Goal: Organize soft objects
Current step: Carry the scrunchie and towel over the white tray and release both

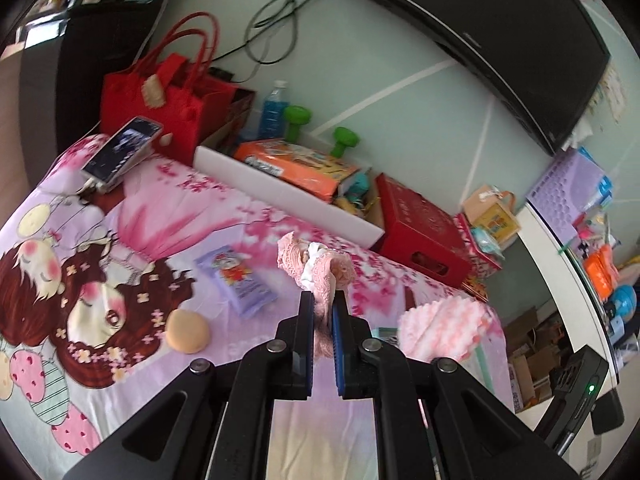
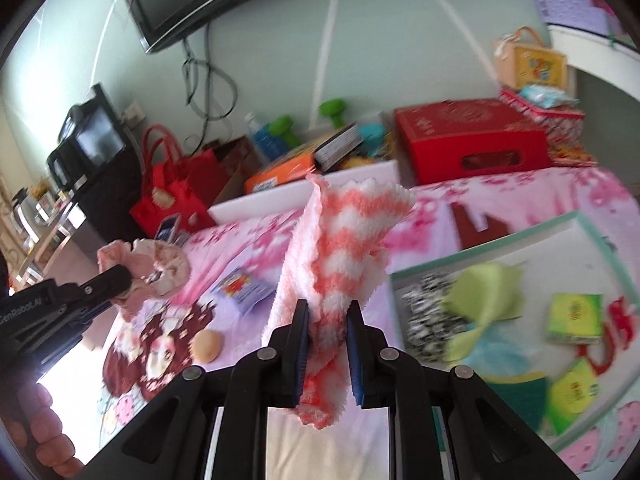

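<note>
Both claws are loaded. Left gripper is clamped on a pink lace scrunchie, pinched by its lower fold so the bulk sticks out past the tips, clear of the bedsheet; the same grip shows from the side in the right view, scrunchie off the bed. Right gripper is closed on a pink-and-white fleece cloth, grabbed near one end, so the rest stands up and flops over the jaws while a short tail hangs below. Both items are held up in the air, probably for carrying. Likely destination is the white tray to the right, which already holds a green cloth, a black-and-white fabric and green packets: soft stuff gets collected there. Still loose on the sheet: a purple tissue pack and a tan sponge, both well apart from the tray. Tray region is motion-blurred, so its contents are only roughly readable.
</note>
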The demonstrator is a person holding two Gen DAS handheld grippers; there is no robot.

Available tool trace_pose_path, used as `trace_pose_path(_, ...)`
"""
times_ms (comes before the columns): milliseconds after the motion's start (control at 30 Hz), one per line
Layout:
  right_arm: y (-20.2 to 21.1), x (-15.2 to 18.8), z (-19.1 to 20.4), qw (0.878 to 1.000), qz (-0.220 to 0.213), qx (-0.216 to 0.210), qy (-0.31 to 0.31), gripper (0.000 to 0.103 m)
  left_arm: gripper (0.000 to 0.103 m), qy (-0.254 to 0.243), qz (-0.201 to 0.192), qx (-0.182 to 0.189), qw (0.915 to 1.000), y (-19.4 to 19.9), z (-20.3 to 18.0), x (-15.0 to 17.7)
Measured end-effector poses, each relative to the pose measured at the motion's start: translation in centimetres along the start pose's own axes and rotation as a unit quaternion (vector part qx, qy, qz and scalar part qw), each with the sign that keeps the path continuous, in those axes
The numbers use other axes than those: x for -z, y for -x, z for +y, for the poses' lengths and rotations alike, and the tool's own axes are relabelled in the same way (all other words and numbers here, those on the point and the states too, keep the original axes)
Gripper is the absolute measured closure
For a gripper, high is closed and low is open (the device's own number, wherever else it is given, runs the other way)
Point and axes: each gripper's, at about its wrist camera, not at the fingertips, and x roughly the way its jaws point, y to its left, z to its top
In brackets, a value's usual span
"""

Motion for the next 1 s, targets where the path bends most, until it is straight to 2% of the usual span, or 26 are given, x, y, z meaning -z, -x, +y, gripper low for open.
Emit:
trace_pose_path(233,3.8,-1.3,-5.9,0.995,-0.046,0.073,-0.051,0.085,0.095,-0.063,0.018,0.029,0.9974,-2.3,-5.7,1.6)
trace_pose_path(400,5.9,-1.0,-11.9,0.983,-0.058,0.135,-0.110,0.085,0.095,-0.109,0.059,0.060,0.9904,-5.4,-10.1,3.9)
trace_pose_path(600,7.8,-0.5,-17.3,0.968,-0.065,0.184,-0.156,0.085,0.095,-0.159,0.088,0.086,0.9796,-7.5,-14.7,6.8)
trace_pose_path(833,8.6,0.6,-21.8,0.957,-0.064,0.202,-0.197,0.084,0.095,-0.203,0.115,0.098,0.9675,-10.5,-17.7,10.4)
trace_pose_path(900,8.0,0.8,-22.5,0.956,-0.055,0.205,-0.201,0.082,0.095,-0.210,0.117,0.090,0.9663,-11.5,-18.0,11.2)
trace_pose_path(1000,6.4,1.2,-23.3,0.958,-0.032,0.198,-0.206,0.082,0.095,-0.215,0.142,0.071,0.9636,-13.7,-17.7,12.6)
